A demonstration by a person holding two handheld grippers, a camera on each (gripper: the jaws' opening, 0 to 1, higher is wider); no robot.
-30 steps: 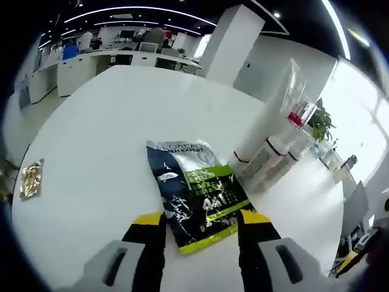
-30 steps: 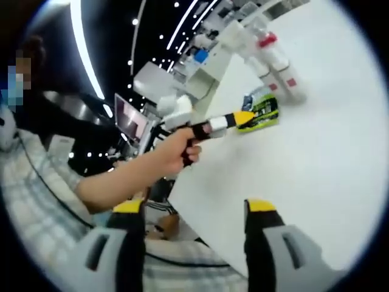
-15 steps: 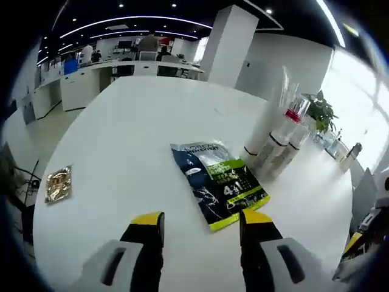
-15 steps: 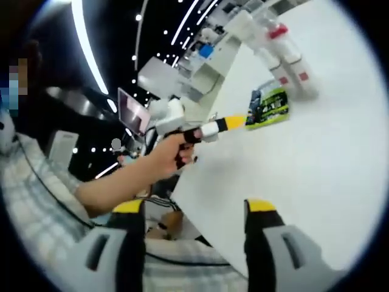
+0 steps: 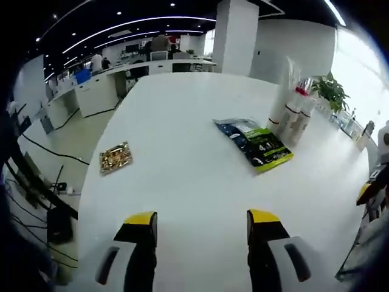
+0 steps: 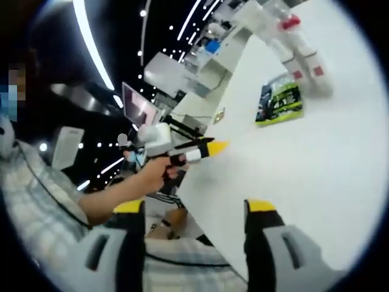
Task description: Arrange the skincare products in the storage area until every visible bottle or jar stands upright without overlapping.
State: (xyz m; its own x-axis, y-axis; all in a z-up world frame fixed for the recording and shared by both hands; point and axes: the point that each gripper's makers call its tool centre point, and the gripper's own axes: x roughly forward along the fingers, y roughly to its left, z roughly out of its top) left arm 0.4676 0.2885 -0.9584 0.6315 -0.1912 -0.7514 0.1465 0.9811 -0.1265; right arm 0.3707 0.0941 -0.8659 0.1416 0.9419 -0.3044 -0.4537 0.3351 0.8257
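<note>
A dark blue and green sachet [image 5: 254, 142] lies flat on the white table [image 5: 182, 103]. Just beyond it, several white bottles with red marks [image 5: 292, 112] stand close together inside clear wrapping. My left gripper [image 5: 202, 224] hovers open over the table's near edge, well short of the sachet, with nothing between its fingers. In the right gripper view a hand holds the left gripper [image 6: 214, 146] beside the table's edge, and the sachet [image 6: 281, 100] and the white bottles [image 6: 298, 45] lie farther off. My right gripper [image 6: 194, 212] is open and empty, off the side of the table [image 6: 316, 170].
A small gold sachet [image 5: 115, 157] lies near the table's left edge. Office desks [image 5: 109, 85] and a white pillar [image 5: 234, 33] stand beyond the table. A person's arm in a checked sleeve [image 6: 36, 201] crosses the right gripper view.
My left gripper has drawn back from the blue and green sachet to the table's near edge, bringing the gold sachet into fuller view. The sachet and bottles stayed put. The right gripper hardly moved.
</note>
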